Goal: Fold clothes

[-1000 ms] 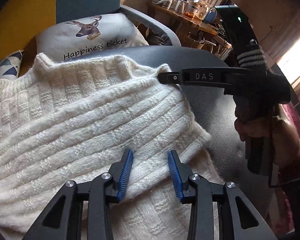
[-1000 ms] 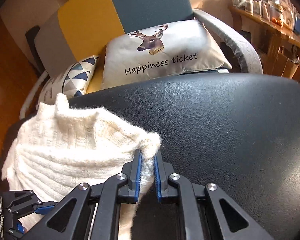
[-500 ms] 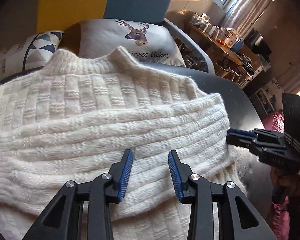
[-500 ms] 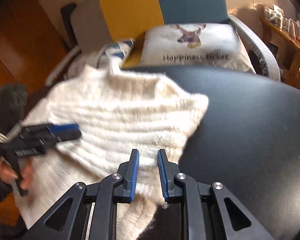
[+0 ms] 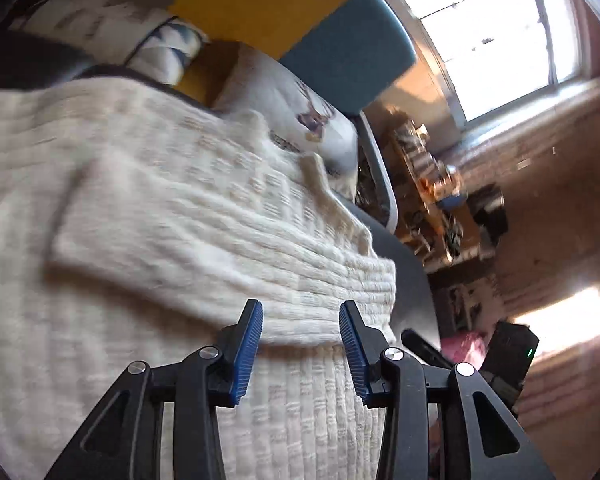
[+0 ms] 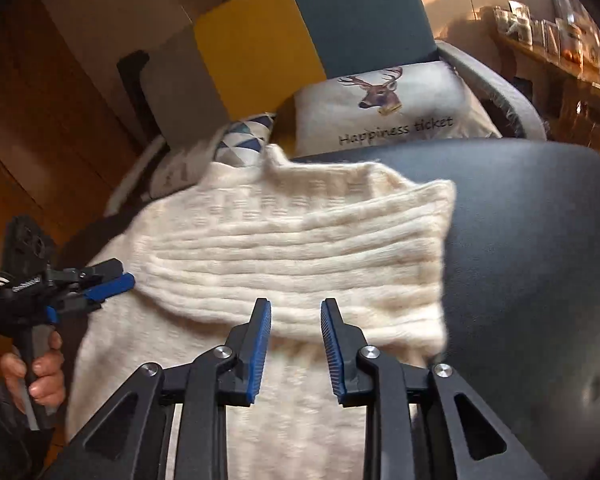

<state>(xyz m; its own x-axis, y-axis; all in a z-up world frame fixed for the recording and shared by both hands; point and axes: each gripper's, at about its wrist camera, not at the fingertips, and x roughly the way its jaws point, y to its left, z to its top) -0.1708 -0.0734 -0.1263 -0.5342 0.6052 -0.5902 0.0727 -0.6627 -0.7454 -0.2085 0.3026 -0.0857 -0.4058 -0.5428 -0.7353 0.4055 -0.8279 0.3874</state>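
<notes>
Left wrist view: your left gripper (image 5: 300,354) sits at the bottom centre of the frame, jaws spread and holding nothing, just above the cream knitted sweater (image 5: 172,248). The sweater fills the left and centre of the frame, spread on the black leather surface (image 5: 414,280), with one sleeve (image 5: 228,240) folded across the body. The frame is motion-blurred, so the sleeve's cuff edge at centre left is probably loose, though you cannot confirm it. Risk: the fold lies near the surface's right rim; a drag toward the lower right could pull the knit over the edge.

Right wrist view: your right gripper (image 6: 296,346) is likewise spread and empty at the bottom centre, above the folded sleeve. Only this view shows the left gripper from outside, at the middle left edge, with the hand (image 6: 34,376) on its handle, and the deer cushion (image 6: 392,112) at upper right. Risk: closing the ribbed pads here may pinch both layers and undo the fold.
</notes>
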